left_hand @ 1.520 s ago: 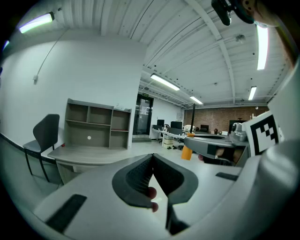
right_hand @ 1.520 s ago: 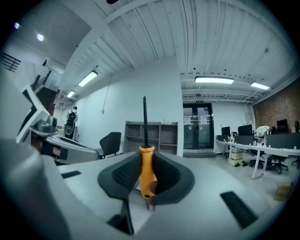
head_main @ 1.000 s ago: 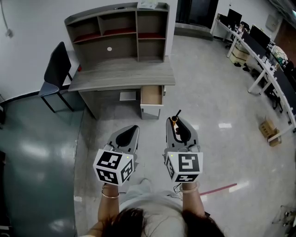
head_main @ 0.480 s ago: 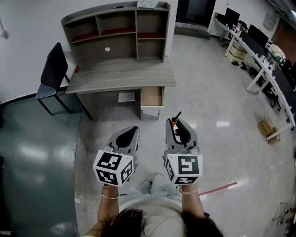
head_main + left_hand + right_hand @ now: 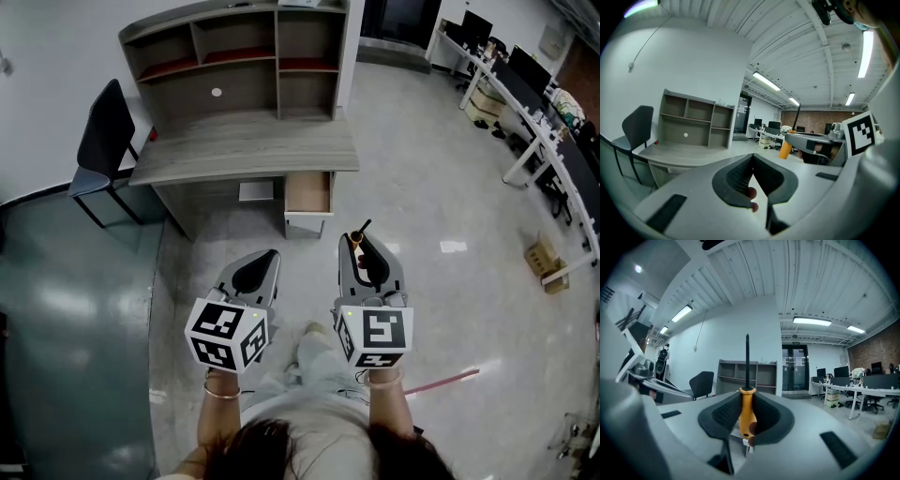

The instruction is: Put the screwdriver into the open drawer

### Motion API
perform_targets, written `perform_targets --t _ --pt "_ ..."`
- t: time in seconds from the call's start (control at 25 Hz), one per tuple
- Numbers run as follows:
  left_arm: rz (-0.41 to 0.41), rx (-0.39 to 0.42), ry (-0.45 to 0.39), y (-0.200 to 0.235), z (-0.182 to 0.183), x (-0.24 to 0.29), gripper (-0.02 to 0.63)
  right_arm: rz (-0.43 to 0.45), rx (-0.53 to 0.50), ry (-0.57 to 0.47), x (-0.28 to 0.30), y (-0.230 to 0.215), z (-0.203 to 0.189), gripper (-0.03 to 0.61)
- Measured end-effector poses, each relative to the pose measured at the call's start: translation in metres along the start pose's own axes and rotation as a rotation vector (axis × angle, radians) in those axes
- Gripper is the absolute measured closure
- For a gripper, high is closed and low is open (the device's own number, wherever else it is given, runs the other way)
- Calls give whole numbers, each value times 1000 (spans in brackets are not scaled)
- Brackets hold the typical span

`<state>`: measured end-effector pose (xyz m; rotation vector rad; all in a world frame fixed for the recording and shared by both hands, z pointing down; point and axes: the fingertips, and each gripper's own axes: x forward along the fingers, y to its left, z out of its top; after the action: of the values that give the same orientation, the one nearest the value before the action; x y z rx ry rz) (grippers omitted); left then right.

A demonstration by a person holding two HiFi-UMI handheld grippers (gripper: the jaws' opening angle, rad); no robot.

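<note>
An orange-handled screwdriver [image 5: 747, 408] with a black shaft stands upright between the jaws of my right gripper [image 5: 746, 414], which is shut on its handle. In the head view its tip [image 5: 362, 228] pokes out ahead of the right gripper [image 5: 362, 248]. My left gripper [image 5: 265, 260] is beside it at the left, jaws shut with nothing between them [image 5: 752, 168]. The open drawer [image 5: 307, 193] hangs pulled out under the right end of the grey desk [image 5: 246, 145], some way ahead of both grippers on the floor side.
A shelf unit [image 5: 239, 56] stands on the desk's back. A black chair [image 5: 98, 141] sits left of the desk. Office tables with monitors [image 5: 525, 103] line the right wall. A cardboard box [image 5: 546, 264] and a red floor line [image 5: 441, 382] lie at right.
The desk and drawer have shifted slightly nearer and lower in the head view as the person steps forward. Both grippers keep their hold and spacing.
</note>
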<state>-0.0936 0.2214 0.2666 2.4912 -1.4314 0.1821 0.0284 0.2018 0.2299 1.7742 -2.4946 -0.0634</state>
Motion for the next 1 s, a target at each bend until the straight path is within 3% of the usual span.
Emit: perform_targets --t 1.0 --pt "44 11 13 29 36 157 597 45 1 10 127 -99 -18 491"
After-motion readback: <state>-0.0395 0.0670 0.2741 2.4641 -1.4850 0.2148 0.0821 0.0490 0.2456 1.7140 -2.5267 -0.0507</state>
